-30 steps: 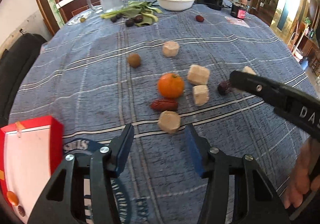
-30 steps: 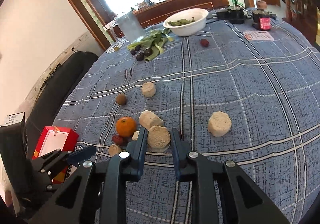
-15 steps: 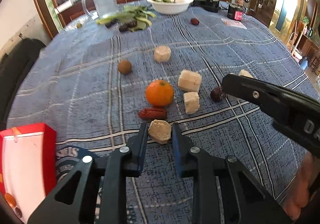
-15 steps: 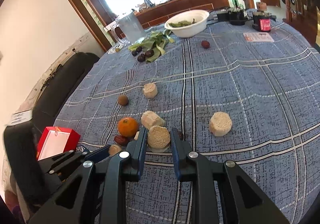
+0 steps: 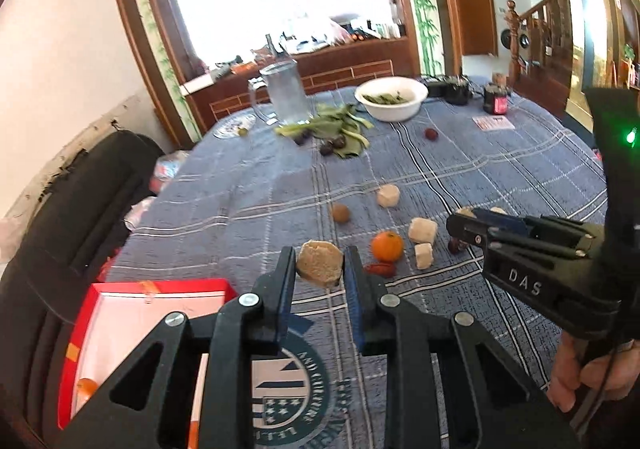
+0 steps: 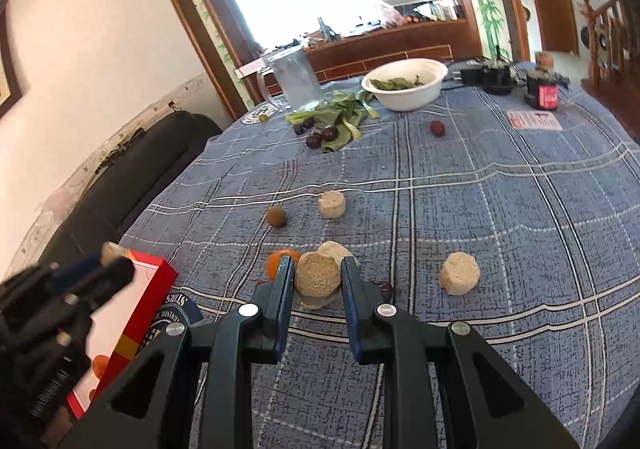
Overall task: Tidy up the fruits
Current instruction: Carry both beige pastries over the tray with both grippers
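Item in the left gripper [image 5: 320, 269]: one tan, round-faced chunk [image 5: 320, 263], pinched between both pads and carried clear of the cloth, above the near edge of the table and just right of the red box [image 5: 152, 289]. The left jaws have just been closing and now clamp this chunk.

Item in the right gripper [image 6: 318, 281]: a second tan chunk [image 6: 318, 277] of like kind, its cut face toward the camera, gripped tight on both sides. Whether it rests on the cloth or is raised off it cannot be told.

Loose on the blue checked tablecloth [image 6: 500, 217]: an orange [image 5: 387, 246], a red date [image 5: 380, 269] in front of it, a brown round fruit [image 6: 276, 216], and further pale chunks, one [image 6: 459, 273] lying apart to the right, one [image 6: 332, 203] beside the brown fruit.

The red box stands open at the near left edge of the table; small orange items lie at its bottom.

Far side of the table: white bowl [image 6: 404, 83] holding greens, clear jug [image 6: 294, 77], loose green leaves [image 6: 340, 117] with dark round fruits [image 6: 322, 135] among them, a single red fruit [image 6: 437, 127].

A hand [image 5: 580, 377] is visible on the right gripper's handle.
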### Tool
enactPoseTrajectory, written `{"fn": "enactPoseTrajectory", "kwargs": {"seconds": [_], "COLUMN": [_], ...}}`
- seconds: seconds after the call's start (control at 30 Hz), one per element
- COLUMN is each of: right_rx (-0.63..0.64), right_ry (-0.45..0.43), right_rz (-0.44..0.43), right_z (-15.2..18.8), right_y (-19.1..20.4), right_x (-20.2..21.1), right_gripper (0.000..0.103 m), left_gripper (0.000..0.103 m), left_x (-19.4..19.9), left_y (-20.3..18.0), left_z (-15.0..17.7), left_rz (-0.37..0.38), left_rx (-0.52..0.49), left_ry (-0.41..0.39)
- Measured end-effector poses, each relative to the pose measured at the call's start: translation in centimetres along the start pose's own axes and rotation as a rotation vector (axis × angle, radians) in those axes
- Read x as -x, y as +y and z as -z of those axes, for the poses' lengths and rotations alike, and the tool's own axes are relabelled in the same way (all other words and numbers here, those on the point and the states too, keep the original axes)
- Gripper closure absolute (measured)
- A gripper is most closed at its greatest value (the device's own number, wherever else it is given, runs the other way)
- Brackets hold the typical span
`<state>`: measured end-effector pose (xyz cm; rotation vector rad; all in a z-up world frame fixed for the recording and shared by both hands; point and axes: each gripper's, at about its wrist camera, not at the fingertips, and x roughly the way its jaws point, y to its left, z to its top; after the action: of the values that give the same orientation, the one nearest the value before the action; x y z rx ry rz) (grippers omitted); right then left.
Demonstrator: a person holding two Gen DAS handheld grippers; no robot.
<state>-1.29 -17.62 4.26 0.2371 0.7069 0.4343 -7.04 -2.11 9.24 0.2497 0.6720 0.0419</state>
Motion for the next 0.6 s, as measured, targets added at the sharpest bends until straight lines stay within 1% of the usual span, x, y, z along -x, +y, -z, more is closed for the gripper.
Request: {"fn": "enactPoseTrajectory", "kwargs": {"seconds": [0.3,0.37,0.6], "right_rx": [0.067,0.072,0.102], "right_ry": [-0.029,-0.031,-0.033], "right_rz": [0.000,-0.013,-0.012], "right_z": [0.5,0.6,0.9], "right_y": [1.3,1.5,2.0], "right_x": [0.3,0.4,0.4], "right_gripper": [0.081,0.081,0.081], "left_gripper": [0.077,0.077,0.077], "left_x": [1.8,2.0,3.0], "left_y": [1.4,1.6,2.9], "left_z": [0.3,0.4,0.7], "left_rz": [-0.014,-0.015,-0.027], "left_rx": [0.035,0.043,0.073], "left_ry": [-0.026,-0.030,-0.050]}}
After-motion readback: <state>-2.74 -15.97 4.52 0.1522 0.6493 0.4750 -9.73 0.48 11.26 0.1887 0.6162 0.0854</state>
